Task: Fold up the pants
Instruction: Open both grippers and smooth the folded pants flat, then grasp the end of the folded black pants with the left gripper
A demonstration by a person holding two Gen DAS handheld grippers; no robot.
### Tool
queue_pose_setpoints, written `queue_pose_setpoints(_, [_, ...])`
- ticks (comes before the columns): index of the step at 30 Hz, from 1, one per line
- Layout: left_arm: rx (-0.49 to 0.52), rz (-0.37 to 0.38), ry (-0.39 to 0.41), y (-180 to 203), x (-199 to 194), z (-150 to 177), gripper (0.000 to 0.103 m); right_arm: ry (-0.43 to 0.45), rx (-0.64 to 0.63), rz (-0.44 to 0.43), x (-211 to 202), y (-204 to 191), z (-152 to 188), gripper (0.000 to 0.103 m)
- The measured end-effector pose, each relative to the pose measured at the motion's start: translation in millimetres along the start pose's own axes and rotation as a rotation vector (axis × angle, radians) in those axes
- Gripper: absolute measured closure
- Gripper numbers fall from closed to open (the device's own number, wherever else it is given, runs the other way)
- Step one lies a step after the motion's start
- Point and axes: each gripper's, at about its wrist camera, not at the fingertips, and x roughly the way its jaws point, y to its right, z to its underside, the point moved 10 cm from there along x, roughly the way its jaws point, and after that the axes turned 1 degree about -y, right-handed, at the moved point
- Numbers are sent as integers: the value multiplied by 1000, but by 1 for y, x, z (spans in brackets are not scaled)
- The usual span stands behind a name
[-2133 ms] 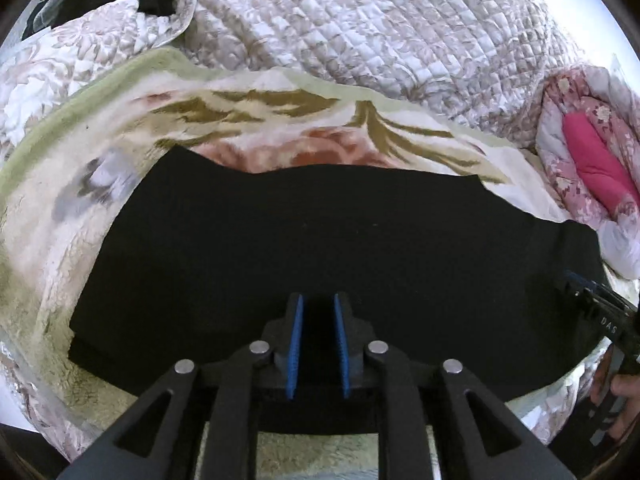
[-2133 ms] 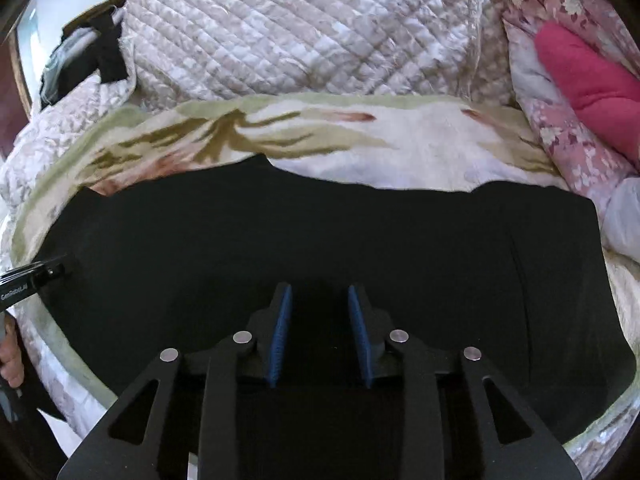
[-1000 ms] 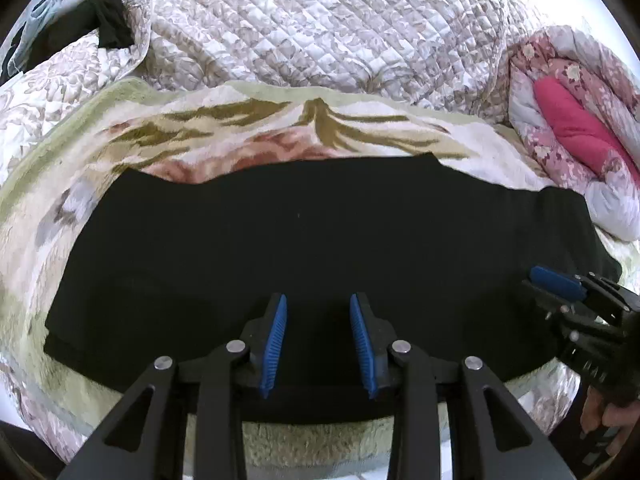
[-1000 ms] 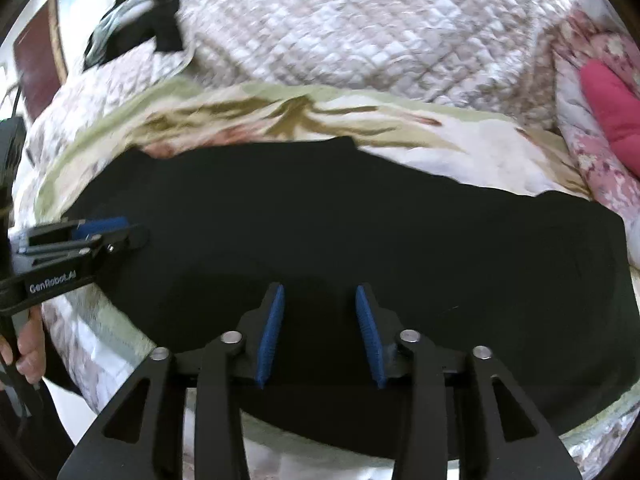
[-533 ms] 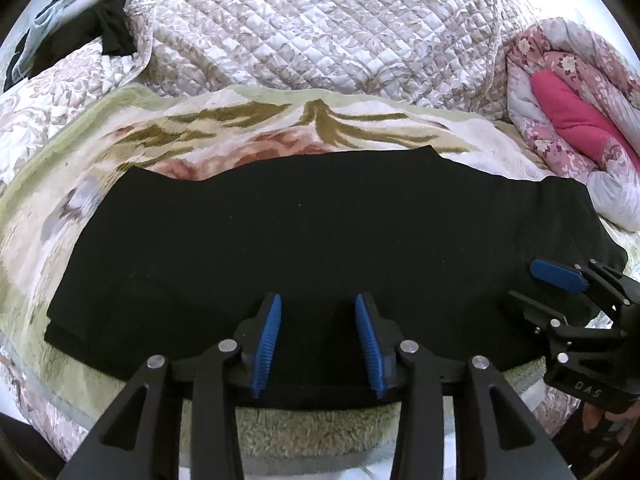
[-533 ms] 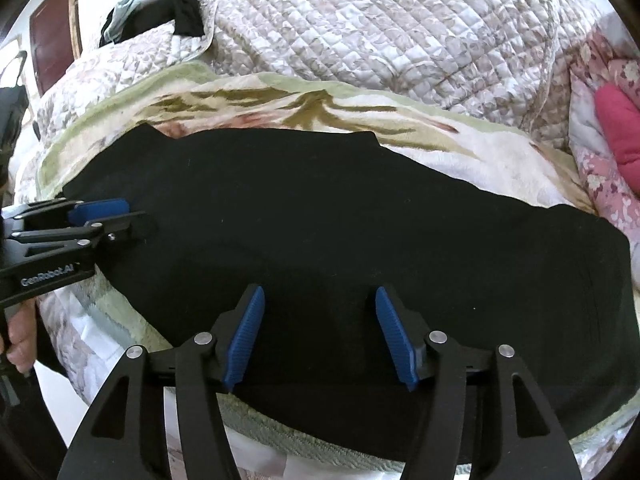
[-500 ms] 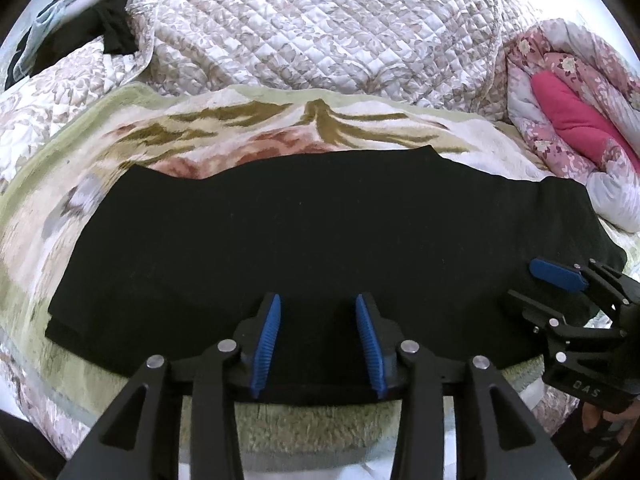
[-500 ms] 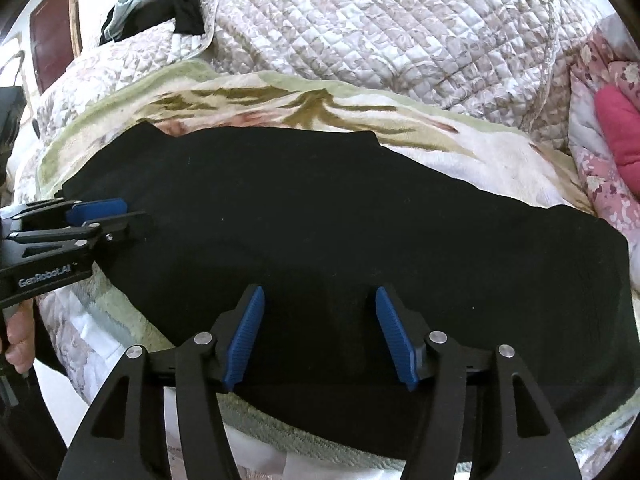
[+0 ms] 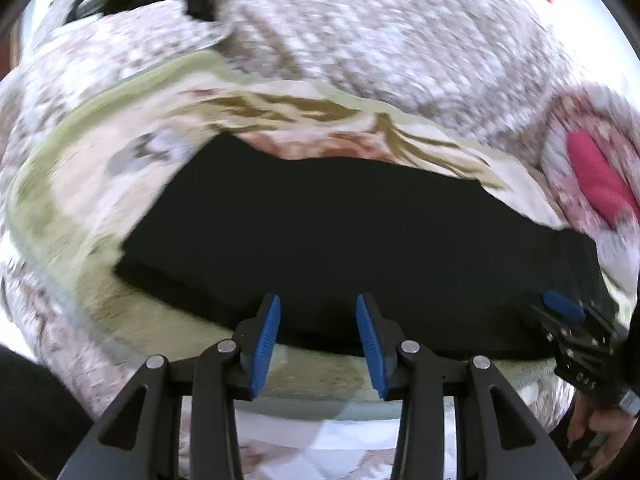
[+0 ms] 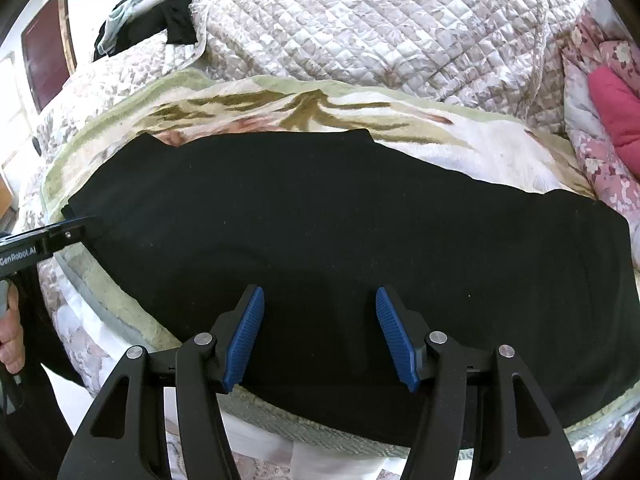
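Black pants (image 10: 328, 216) lie flat, folded lengthwise, on a floral blanket (image 10: 480, 152) on the bed; they also show in the left wrist view (image 9: 340, 232). My left gripper (image 9: 318, 316) is open and empty at the pants' near edge, toward their left end. My right gripper (image 10: 320, 320) is wide open and empty over the pants' near edge. The right gripper shows at the right of the left wrist view (image 9: 568, 316), and the left gripper at the left of the right wrist view (image 10: 52, 236), beside the pants' left end.
A quilted beige bedspread (image 10: 380, 28) is bunched behind the blanket. A pink pillow (image 10: 612, 96) in a floral cover lies at the far right. Dark clothes (image 10: 160, 12) lie at the back left. The bed's near edge (image 10: 280, 424) is just below the grippers.
Both grippers opened and drew back to the pants' near edge. The left gripper has swung left, blurring its view. The right gripper's jaws have widened.
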Motion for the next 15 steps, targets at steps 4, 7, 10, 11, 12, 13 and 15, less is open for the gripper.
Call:
queue_pose_setpoints(4, [-90,-32,9,-25,-6,3,61,0,5,-4,0,1,-1,44])
queue_pose_setpoints(7, [-146,-30,-2,-38,-6,9,61,1,8,-8,0,1,-1,44])
queue_pose_setpoints(10, [-188,-3,-10,-44,-3,10,61,1,13,-10,0,2,-3,44])
queue_pose_setpoints(11, [-204,5,-11,-46,-1,10,61,2,14,-12,0,2,-3,44])
queue_pose_setpoints(12, [-220,16,-7,-48,0,9,61,1,11,-12,0,2,-2,44])
queue_pose_setpoints(13, [-232,24,-6,-50,1,8,61,2,13,-14,0,2,-2,44])
queue_pose_setpoints(15, [-261,39,-2,-53,4,5,61,2,13,-15,0,3,-3,44])
